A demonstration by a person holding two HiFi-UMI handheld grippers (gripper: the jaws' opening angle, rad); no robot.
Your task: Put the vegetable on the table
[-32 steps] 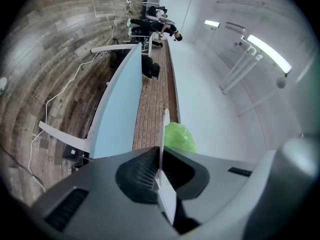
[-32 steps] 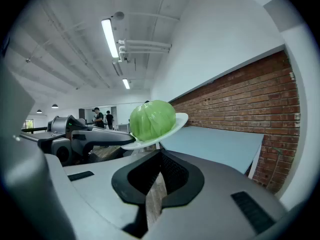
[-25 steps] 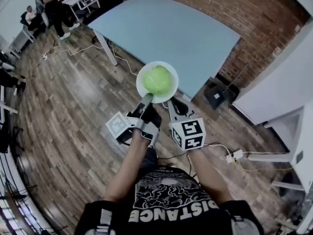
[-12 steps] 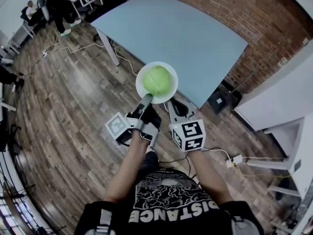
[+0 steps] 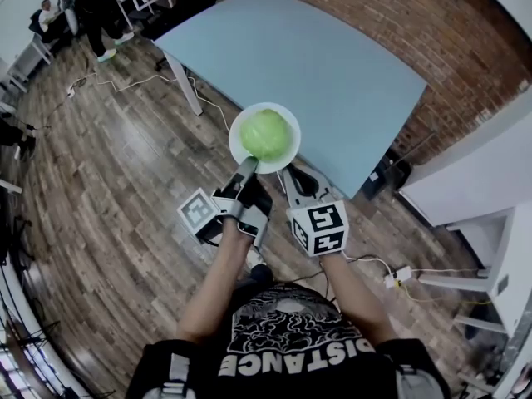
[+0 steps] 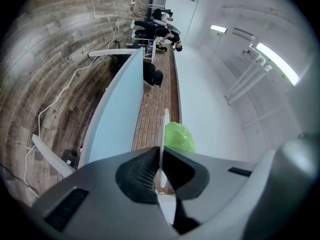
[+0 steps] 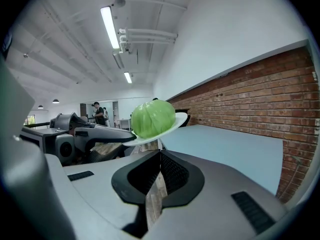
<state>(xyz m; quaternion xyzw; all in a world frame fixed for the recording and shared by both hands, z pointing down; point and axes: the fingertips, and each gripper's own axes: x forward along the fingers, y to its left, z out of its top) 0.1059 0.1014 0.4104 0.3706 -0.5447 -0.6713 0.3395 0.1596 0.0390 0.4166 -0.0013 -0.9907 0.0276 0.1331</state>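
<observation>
A green cabbage [image 5: 266, 134] rests on a white plate [image 5: 235, 146], held over the wooden floor just short of the light blue table [image 5: 307, 65]. My left gripper [image 5: 247, 168] is shut on the plate's near rim. In the left gripper view the plate [image 6: 163, 129] shows edge-on between the pads, with the cabbage [image 6: 179, 137] beyond. My right gripper [image 5: 293, 178] is beside it, shut, with nothing in it. In the right gripper view the cabbage [image 7: 152, 118] and plate [image 7: 178, 121] hover above the right gripper [image 7: 160, 154], and the left gripper [image 7: 95, 136] is at the left.
A brick wall [image 5: 432, 32] runs behind the table. A white table [image 5: 474, 165] stands at the right. A black box [image 5: 381, 177] and a power strip [image 5: 397, 274] lie on the floor. People [image 5: 91, 7] and white desks are at the far left.
The plate with the cabbage has come slightly nearer the table's near edge. Both grippers keep the same hold and spacing.
</observation>
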